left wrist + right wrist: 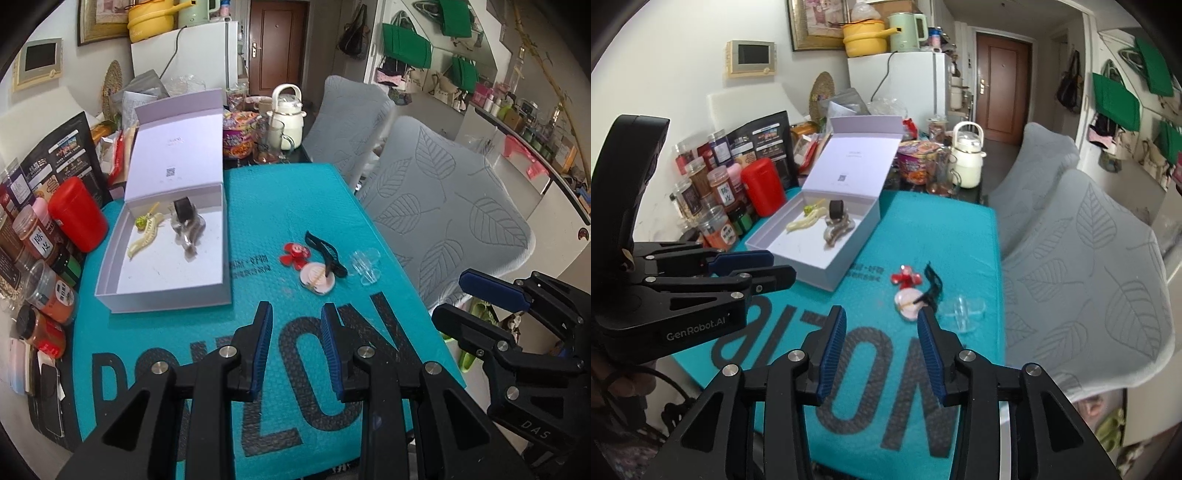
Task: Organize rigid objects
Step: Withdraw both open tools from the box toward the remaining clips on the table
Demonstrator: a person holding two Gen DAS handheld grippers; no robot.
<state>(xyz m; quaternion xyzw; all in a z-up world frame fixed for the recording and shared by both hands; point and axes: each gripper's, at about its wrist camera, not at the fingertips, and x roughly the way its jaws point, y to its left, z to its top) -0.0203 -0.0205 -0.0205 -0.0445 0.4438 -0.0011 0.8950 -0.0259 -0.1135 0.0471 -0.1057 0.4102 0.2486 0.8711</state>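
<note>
Open white box [162, 291] on teal mat [258, 206], lid up; inside: cream clip [146, 236], grey clip [190, 236], dark block [184, 211].

On mat at box's 3 o'clock: red flower clip [294, 253], pink round piece [317, 281], black clip [327, 251], clear clip [365, 266], possibly plastic.

Left hand-held gripper [296, 350]: narrow gap, empty. Right hand-held gripper [882, 354]: wider gap, empty.

Worktop crowded: jars [48, 295], red canister [77, 214]. Grey chairs [443, 206] at 3 o'clock.

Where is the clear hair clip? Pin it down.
The clear hair clip lies on the teal mat, rightmost of the loose items, just right of the black hair clip and near the mat's right edge.
</note>
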